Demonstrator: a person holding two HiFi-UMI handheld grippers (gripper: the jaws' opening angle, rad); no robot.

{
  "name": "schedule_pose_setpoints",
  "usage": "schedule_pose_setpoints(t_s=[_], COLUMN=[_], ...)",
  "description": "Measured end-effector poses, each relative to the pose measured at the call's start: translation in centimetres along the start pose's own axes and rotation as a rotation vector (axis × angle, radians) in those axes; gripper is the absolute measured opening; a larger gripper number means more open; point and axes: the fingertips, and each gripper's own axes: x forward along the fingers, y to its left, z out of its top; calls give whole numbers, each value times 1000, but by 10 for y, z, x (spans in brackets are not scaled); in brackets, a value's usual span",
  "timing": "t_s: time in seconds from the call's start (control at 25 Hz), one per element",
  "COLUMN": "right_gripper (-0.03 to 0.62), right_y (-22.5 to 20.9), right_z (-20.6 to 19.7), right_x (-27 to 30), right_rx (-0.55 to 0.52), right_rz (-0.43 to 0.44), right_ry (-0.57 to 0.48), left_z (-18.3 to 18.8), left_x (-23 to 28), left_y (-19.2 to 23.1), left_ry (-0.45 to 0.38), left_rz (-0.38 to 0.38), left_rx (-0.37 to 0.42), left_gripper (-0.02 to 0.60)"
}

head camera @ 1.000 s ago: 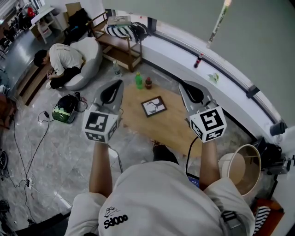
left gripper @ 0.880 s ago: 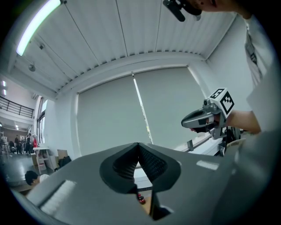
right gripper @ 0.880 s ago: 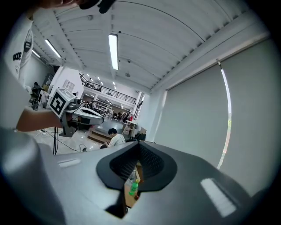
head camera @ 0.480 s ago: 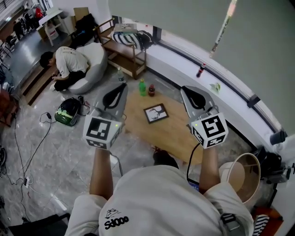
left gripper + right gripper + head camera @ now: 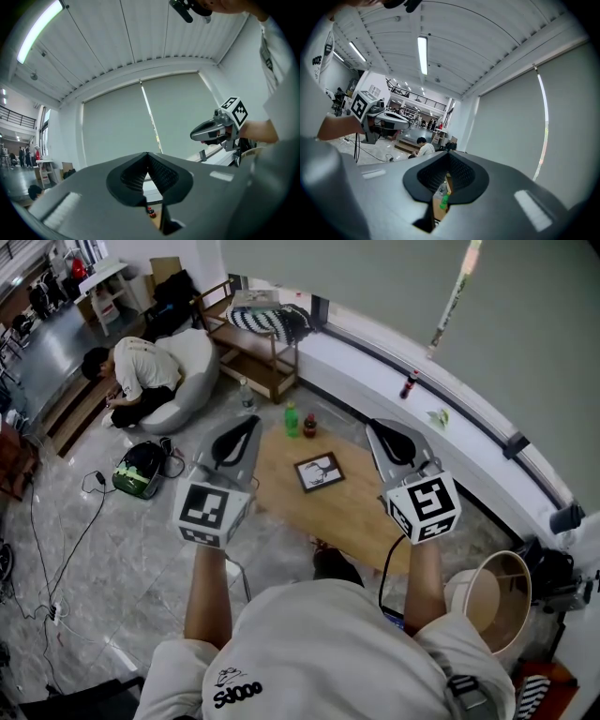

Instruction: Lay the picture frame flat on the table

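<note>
**Frame down flat, my tongs clear of it**

The black-edged rectangular picture frame lies face up near the middle of the oval pale wooden counter, with a dark figure on white showing. In the head view its long axis runs roughly left to right, the right end tipped a little away from me. I judge the laying-down done. My left tongs and right tongs are both pressed together on nothing, held about level well above the counter. The frame seems to need no further move; at most I'd check that it sits flush.
</note>
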Motion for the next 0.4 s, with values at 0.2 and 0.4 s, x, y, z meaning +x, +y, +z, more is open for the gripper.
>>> schedule_pose_setpoints(t_s=[0.2, 0.4], right_gripper=[2, 2], right_y=[1, 4], right_z=[1, 3], right_x=[3, 6], right_rx=[3, 6], right_rz=[-2, 0], right_ry=[-4, -5], left_z=[-1, -3], left_x=[0, -3], left_y=[2, 8], left_ry=[0, 8], left_rz=[3, 10], left_rx=[0, -3], left_gripper=[9, 9])
